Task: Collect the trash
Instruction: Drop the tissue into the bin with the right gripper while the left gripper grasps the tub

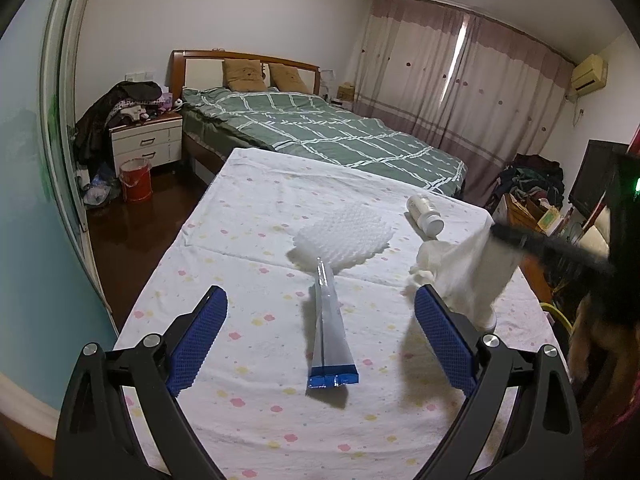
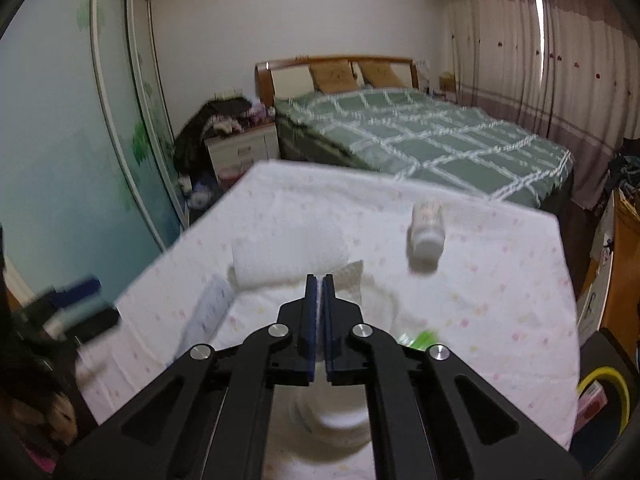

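Observation:
A table under a white flowered cloth (image 1: 240, 240) carries the trash. A white foam net (image 1: 344, 236) lies in the middle. In front of it is a flattened clear tube with a blue end (image 1: 332, 344), between the wide-open fingers of my left gripper (image 1: 320, 294). A white bottle (image 1: 426, 214) lies on its side further back. My right gripper (image 2: 319, 278) is shut on a white crumpled sheet (image 1: 468, 276), which hangs off the table at the right. A textured corner of that sheet (image 2: 350, 282) sticks out beside the fingers. The bottle (image 2: 426, 232) and the foam net (image 2: 288, 256) show blurred ahead.
Beyond the table stands a bed with a green checked cover (image 1: 340, 132). A nightstand (image 1: 146, 146) and a red bucket (image 1: 136, 180) are at the left by the sliding wardrobe door. A yellow-rimmed bin (image 2: 604, 392) sits on the floor at the table's right side.

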Motion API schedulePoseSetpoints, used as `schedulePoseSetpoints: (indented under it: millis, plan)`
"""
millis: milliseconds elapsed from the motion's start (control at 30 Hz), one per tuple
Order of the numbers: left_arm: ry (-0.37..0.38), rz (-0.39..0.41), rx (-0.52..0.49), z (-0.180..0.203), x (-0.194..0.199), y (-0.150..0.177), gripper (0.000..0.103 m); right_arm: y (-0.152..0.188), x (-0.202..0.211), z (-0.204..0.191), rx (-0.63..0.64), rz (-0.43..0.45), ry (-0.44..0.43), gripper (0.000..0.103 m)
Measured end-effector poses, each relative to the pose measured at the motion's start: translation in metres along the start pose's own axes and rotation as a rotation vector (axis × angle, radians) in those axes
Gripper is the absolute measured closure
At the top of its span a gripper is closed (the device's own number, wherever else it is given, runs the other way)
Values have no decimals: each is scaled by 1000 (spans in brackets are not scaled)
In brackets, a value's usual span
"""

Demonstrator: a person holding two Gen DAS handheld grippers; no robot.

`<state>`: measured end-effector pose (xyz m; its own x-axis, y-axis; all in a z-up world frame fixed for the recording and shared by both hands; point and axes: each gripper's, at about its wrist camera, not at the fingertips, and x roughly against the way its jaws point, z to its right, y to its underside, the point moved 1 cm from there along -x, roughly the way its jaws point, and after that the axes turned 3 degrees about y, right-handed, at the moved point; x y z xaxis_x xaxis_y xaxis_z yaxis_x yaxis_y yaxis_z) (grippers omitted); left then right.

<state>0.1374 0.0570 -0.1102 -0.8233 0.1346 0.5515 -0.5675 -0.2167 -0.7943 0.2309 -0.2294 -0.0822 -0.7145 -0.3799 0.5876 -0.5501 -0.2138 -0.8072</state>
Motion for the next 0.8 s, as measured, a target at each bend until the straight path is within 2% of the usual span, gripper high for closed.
schedulePoseSetpoints:
  millis: [267, 433, 633, 800]
  plan:
    - [10, -14, -42, 15, -1, -1, 10, -57, 49, 15, 5, 152, 20, 100]
    - [36, -30, -87, 32, -6, 0, 10, -75, 82, 32, 6, 232, 61, 100]
    - [98, -68, -163, 66, -16, 7, 10, -72, 122, 74, -23, 279, 165, 100]
    - [168, -120, -225, 100, -34, 17, 10, -51, 145, 122, -62, 256, 275, 100]
